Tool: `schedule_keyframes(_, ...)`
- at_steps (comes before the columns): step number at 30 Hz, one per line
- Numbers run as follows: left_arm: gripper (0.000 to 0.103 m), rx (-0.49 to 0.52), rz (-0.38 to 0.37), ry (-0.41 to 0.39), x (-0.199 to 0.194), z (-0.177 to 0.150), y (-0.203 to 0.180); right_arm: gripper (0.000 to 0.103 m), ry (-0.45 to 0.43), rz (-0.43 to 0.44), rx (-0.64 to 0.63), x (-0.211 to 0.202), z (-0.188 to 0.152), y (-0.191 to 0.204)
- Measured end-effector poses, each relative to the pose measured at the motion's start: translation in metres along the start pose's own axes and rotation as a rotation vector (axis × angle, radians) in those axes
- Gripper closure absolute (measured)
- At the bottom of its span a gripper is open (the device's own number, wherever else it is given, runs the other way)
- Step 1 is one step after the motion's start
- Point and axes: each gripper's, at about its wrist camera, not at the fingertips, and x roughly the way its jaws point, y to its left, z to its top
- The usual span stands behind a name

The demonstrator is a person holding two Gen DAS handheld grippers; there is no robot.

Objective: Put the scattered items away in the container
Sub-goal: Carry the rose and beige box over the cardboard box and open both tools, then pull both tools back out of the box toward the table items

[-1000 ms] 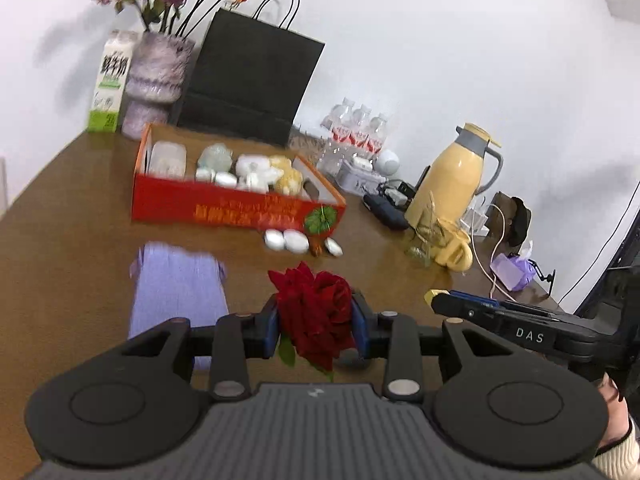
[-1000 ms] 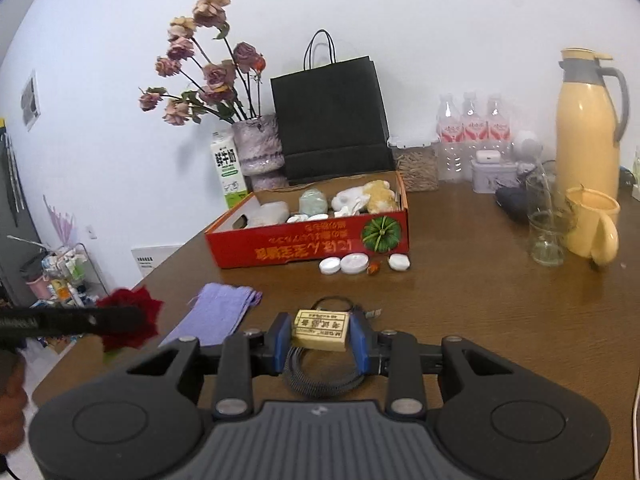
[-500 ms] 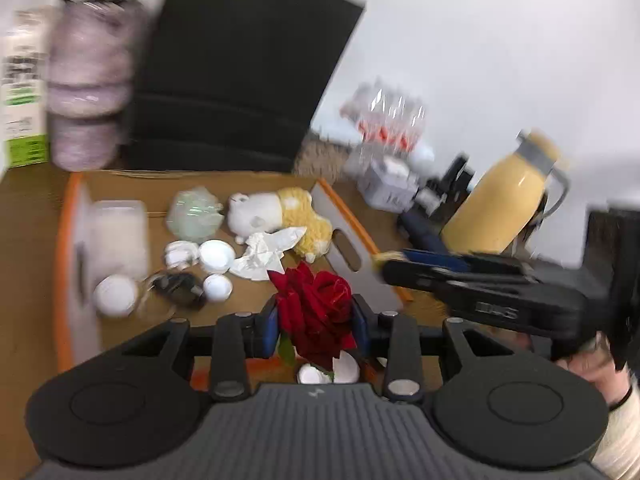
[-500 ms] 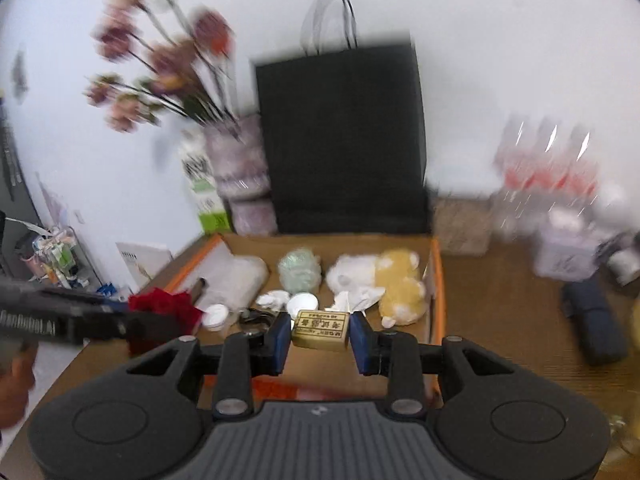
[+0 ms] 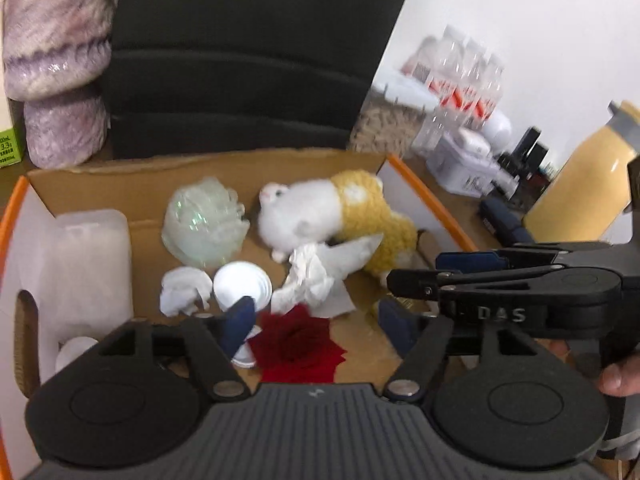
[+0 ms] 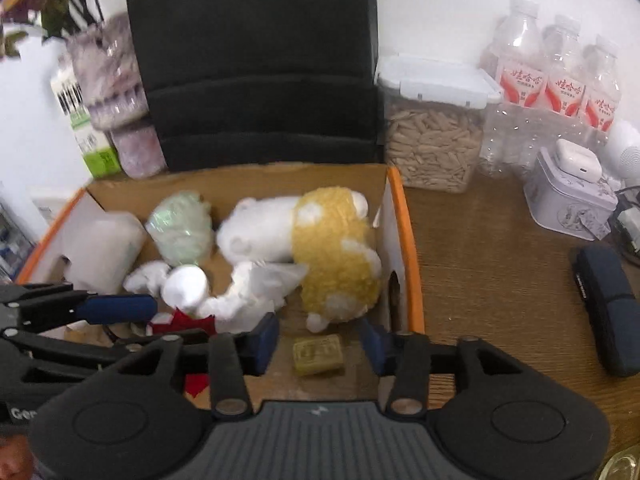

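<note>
Though crowded, box (image 6: pixel 406 240) with rose (image 5: pixel 298 346), soap (image 6: pixel 318 354).

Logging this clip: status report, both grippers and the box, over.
Left gripper opening, red rose loose below. Right gripper opening, gold bar free. Both over cardboard box. Nothing in the way.
</note>
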Motion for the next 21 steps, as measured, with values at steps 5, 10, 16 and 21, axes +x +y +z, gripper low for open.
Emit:
schedule_keyframes(5,0.019,0.012,0.015,-0.051,-0.034,0.012,-0.006,0.036,-0.035,0.027,0.019,-0.024,0.007,-0.003)
schedule_keyframes(10,0.018,-0.019,0.09,-0.072,-0.083,0.014,-0.011,0.022,-0.066,0.01,-0.046,-0.064,0.005,0.006)
schedule_keyframes(16,0.016,0.0,0.185,-0.118,-0.159,-0.016,-0.004,0.016,-0.121,-0.041,-0.095,-0.121,-0.012,0.004)
schedule_keyframes(21,0.011,-0.016,0.257,-0.175,-0.219,-0.045,-0.012,0.011,-0.163,-0.01,-0.051,-0.167,-0.032,0.002)
